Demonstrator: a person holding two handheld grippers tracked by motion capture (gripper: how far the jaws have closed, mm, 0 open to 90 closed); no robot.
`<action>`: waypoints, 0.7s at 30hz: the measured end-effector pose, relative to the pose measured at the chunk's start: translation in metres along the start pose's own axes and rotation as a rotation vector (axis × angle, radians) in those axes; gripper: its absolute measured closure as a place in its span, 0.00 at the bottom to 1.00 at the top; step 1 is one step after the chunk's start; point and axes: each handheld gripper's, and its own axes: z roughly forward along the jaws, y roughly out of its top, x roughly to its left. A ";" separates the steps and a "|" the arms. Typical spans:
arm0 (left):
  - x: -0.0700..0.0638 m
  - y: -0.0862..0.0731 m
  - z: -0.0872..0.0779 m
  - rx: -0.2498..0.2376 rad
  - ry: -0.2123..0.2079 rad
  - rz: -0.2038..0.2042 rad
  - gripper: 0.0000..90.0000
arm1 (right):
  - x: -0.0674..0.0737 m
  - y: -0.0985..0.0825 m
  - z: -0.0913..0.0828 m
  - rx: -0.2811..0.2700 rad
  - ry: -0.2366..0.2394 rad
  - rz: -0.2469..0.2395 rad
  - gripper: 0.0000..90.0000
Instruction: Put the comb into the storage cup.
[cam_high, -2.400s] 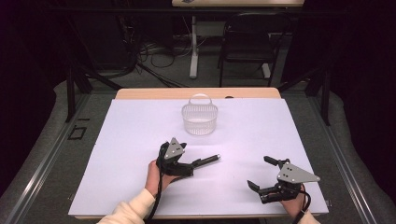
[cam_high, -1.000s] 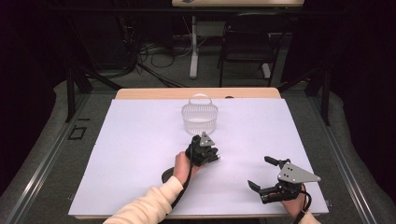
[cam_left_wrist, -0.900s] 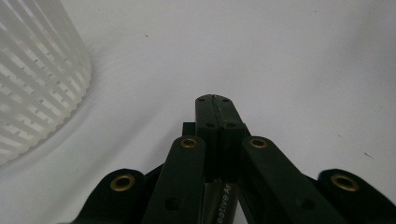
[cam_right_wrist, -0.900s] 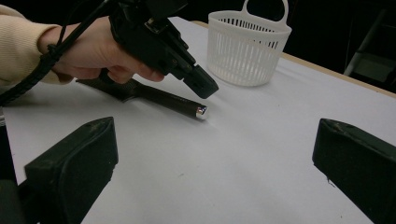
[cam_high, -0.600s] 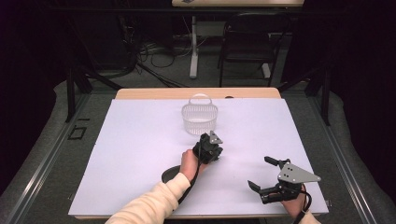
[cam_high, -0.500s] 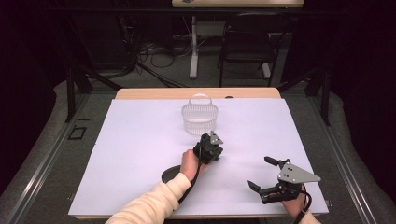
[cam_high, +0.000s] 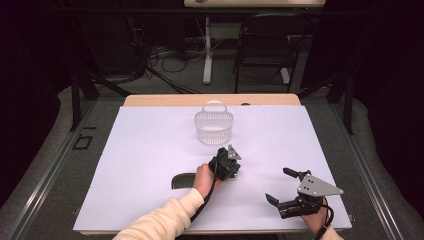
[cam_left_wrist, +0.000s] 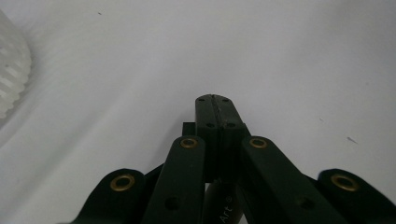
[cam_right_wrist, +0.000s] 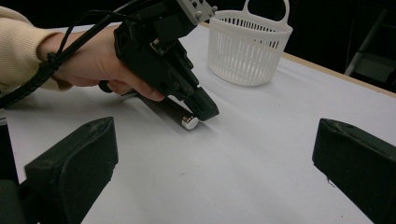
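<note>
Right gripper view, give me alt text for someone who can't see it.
A hand holds the left gripper shut on a dark pen with a silver end, low over a white table. A white basket stands behind it. The right gripper's two black jaws frame the foreground, wide apart.

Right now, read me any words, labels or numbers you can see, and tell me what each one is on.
"Art ®": pale print on the dark cylinder lying beneath the shut left tool; any lettering before it is hidden.
No other text: the white basket bears none that I can see.
</note>
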 end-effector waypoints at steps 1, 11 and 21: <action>-0.001 -0.001 -0.001 0.000 -0.001 0.004 1.00 | 0.000 0.000 0.000 0.002 0.000 0.000 0.00; -0.014 -0.007 -0.010 0.028 -0.047 0.061 1.00 | 0.000 0.000 0.000 0.003 -0.001 0.001 0.00; -0.025 -0.020 -0.022 0.038 -0.091 0.083 1.00 | 0.000 0.000 0.000 0.002 -0.003 -0.001 0.00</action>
